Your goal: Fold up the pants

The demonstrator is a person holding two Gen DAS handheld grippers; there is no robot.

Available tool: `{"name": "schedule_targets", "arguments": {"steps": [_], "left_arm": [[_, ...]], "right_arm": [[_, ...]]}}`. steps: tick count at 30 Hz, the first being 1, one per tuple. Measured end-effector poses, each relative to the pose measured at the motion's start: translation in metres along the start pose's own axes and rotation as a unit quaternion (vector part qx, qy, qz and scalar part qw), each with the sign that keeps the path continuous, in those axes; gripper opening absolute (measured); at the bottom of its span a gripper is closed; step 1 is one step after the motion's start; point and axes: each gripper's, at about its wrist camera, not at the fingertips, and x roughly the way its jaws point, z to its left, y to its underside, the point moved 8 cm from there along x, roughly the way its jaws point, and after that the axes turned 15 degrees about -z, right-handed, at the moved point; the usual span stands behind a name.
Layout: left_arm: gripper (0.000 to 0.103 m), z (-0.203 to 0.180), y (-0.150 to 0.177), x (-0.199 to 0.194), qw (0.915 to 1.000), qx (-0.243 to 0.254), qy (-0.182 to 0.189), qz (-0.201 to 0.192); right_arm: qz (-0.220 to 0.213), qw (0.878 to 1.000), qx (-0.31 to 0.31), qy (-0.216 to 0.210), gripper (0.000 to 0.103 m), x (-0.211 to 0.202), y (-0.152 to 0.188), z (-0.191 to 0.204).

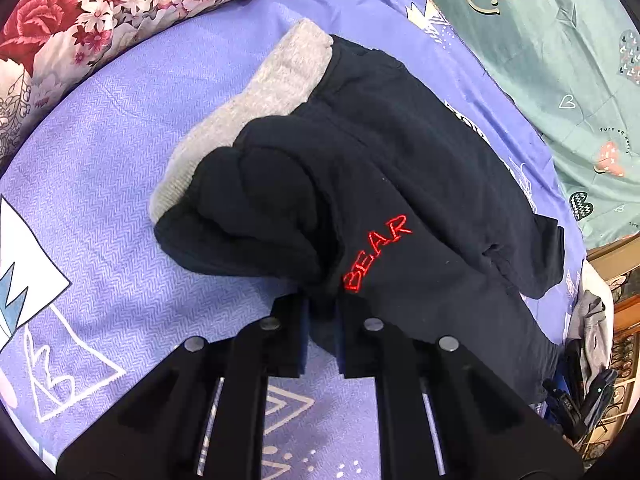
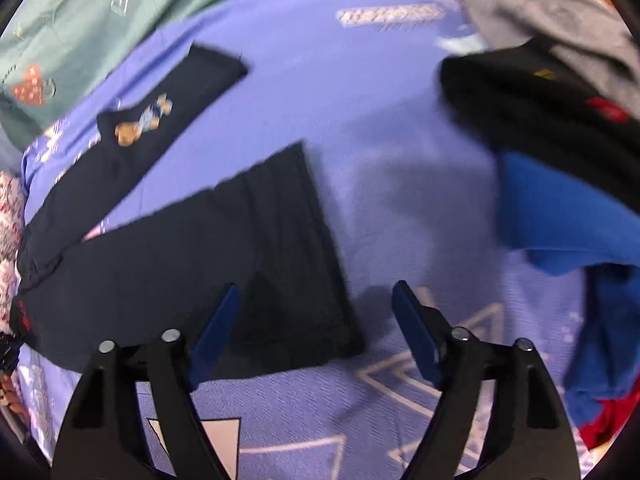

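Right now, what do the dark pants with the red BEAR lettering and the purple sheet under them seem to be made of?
The pants look like thick, matte knit, perhaps fleece-lined cotton: soft, bulky folds and a fuzzy grey inside showing at the waist. The BEAR lettering looks like stitched red thread. The purple sheet seems a woven cotton-like cloth with a fine herringbone texture.

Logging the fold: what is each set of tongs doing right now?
Left tongs: closed on the dark pants.
Right tongs: open, holding nothing, over a pant leg hem.
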Motion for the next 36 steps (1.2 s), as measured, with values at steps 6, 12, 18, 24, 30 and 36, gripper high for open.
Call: {"name": "schedule_targets", "arguments": {"steps": [6,12,18,24,30,36], "left_arm": [[0.009,-0.008,-0.004,-0.004,0.9999,-0.009,0.002,-0.008],[0.008,-0.018,-0.019,-0.049,0.9988,0.001,0.024,-0.043],[0.008,-0.013,-0.004,-0.107,0.9968,0.029,0.023,-0.07],[0.014,0.021,0.053,-0.085,0.9991,0.035,-0.019,-0.012],[0.058,0.064,0.047,-0.091,0.9931,0.02,-0.111,-0.032],[0.093,0.019,0.009,-0.121,0.9771,0.098,-0.112,-0.153]], "right_arm": [[-0.028,0.999,0.0,-0.031,0.011,-0.005,-0.011,0.012],[-0.085,0.993,0.001,-0.079,0.01,-0.064,-0.033,0.008],[-0.081,0.993,-0.025,-0.087,0.01,-0.102,-0.012,-0.006],[-0.016,0.998,-0.028,-0.055,0.011,-0.073,0.037,-0.027],[-0.065,0.995,-0.071,0.014,0.059,-0.085,0.017,-0.032],[-0.157,0.983,-0.09,-0.027,0.071,-0.076,-0.062,0.017]]}}
